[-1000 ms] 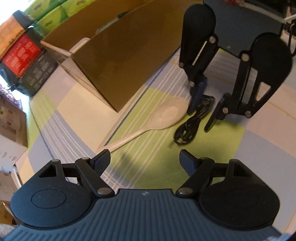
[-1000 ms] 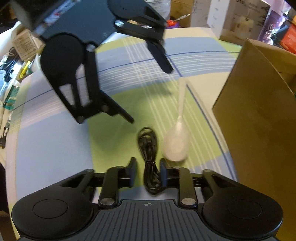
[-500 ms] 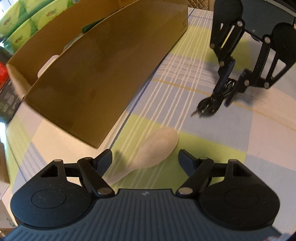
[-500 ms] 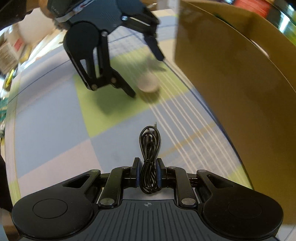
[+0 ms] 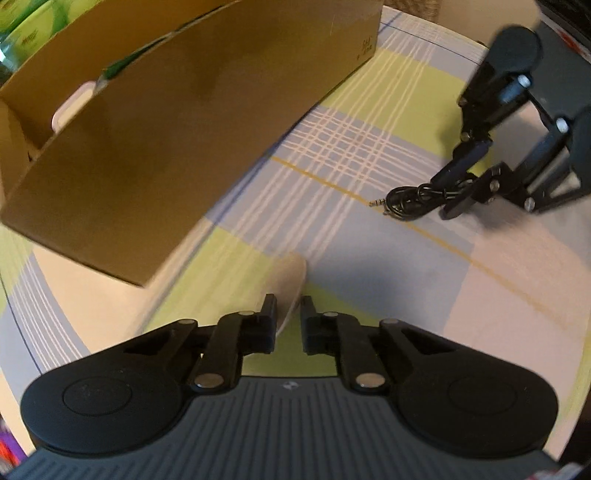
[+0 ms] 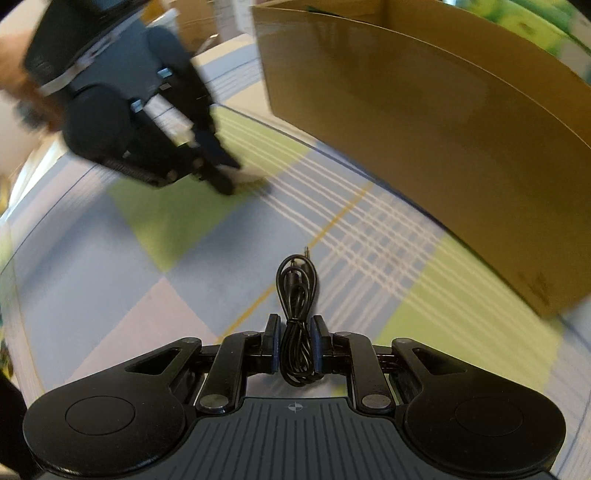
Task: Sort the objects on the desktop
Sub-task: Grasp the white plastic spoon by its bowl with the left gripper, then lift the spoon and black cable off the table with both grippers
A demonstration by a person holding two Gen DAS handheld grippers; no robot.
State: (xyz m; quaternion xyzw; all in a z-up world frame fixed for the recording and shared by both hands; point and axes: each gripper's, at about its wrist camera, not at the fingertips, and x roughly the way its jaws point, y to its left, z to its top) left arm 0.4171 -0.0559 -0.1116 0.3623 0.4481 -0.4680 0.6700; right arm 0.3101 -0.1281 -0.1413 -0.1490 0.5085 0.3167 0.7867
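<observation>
My left gripper [image 5: 288, 308] is shut on a pale wooden spoon [image 5: 290, 282], whose bowl sticks out ahead of the fingers. My right gripper [image 6: 295, 328] is shut on a coiled black audio cable [image 6: 295, 291], held above the checked tablecloth [image 6: 184, 258]; its jack plug points forward. From the left wrist view the right gripper [image 5: 456, 192] with the cable [image 5: 413, 197] appears at the right. In the right wrist view the left gripper [image 6: 218, 173] is blurred at the upper left, with the spoon [image 6: 247, 175] partly behind it.
A long open brown cardboard box [image 5: 177, 122] lies along the table's far side, seen also as the cardboard box [image 6: 443, 122] at the right. A white object [image 5: 70, 107] shows inside it. Green packages [image 5: 26, 29] stand behind the box.
My left gripper has shut on the spoon. My right gripper, holding the cable, has moved along the box side away from the left one.
</observation>
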